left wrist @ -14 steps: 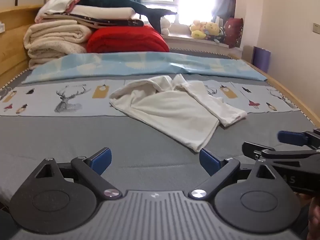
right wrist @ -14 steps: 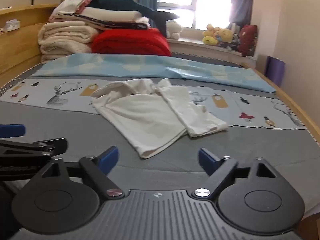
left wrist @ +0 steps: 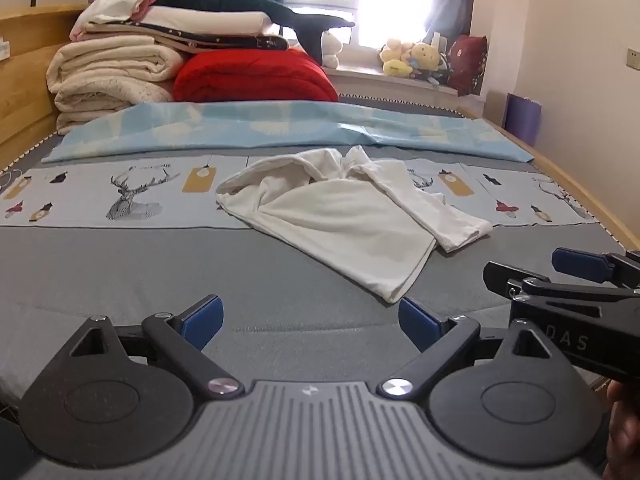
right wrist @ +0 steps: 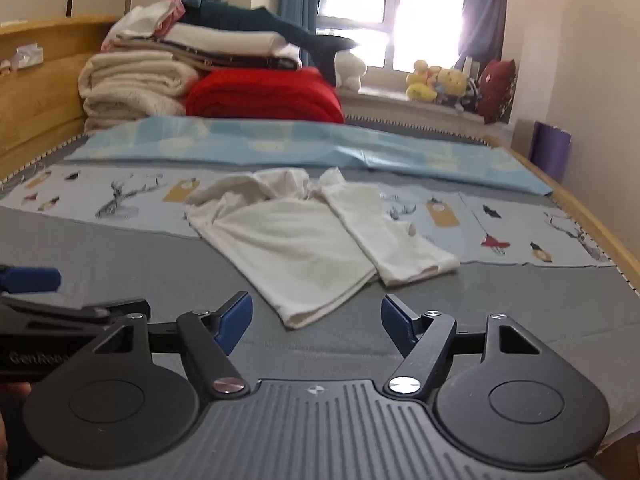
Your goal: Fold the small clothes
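Observation:
A small white long-sleeved garment [left wrist: 340, 220] lies crumpled on the grey bed sheet [left wrist: 120, 272], its hem corner pointing toward me and one sleeve stretched out to the right. It also shows in the right wrist view [right wrist: 304, 248]. My left gripper [left wrist: 310, 320] is open and empty, low over the sheet, just short of the hem corner. My right gripper [right wrist: 316, 320] is open and empty, also just short of the hem. Each gripper shows at the edge of the other's view.
A patterned light-blue strip [left wrist: 100, 196] and a blue sheet [left wrist: 260, 128] lie across the bed beyond the garment. Folded blankets [left wrist: 108, 76] and a red quilt [left wrist: 252, 80] are stacked at the head. A wooden bed rail [left wrist: 580, 188] runs along the right.
Both grippers have moved slightly forward toward the garment, with the right wrist view closer and a little lower. The garment has not moved.

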Demonstrator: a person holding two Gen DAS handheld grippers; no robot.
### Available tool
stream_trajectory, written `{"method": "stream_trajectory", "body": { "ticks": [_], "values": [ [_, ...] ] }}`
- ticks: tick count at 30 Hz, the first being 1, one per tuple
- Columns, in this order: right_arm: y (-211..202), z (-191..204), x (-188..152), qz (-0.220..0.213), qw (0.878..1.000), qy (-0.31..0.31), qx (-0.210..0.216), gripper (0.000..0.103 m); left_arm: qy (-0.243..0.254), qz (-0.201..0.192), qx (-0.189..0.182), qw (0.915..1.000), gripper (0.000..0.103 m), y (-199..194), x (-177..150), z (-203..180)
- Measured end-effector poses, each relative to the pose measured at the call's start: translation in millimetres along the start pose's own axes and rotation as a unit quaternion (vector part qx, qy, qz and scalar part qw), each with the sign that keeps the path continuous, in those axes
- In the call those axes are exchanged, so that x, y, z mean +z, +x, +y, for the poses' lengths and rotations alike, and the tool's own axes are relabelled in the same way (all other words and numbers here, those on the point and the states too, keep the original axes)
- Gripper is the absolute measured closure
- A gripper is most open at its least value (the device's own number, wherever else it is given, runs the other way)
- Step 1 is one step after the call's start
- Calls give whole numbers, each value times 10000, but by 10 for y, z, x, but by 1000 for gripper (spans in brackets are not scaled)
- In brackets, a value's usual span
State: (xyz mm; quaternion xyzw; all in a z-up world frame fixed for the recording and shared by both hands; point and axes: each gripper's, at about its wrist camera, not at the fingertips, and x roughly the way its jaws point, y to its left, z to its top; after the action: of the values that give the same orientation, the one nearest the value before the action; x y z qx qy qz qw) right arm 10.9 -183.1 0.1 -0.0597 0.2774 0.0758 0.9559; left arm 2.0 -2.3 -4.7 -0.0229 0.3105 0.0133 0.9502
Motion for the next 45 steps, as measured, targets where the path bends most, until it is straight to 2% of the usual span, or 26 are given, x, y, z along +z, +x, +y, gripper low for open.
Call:
{"method": "stream_trajectory", "body": {
  "ticks": [7,12,45],
  "values": [
    [12,37,37,48,9999,77,-81,29,-87,148,-78,9998,6,22,4,16],
    [38,4,12,147,9997,213,47,30,-17,44,-50,10000,6,1,-2,5],
    [39,-3,2,130,9997,185,21,30,3,12,-27,10000,6,-31,4,-5]
  ]
}}
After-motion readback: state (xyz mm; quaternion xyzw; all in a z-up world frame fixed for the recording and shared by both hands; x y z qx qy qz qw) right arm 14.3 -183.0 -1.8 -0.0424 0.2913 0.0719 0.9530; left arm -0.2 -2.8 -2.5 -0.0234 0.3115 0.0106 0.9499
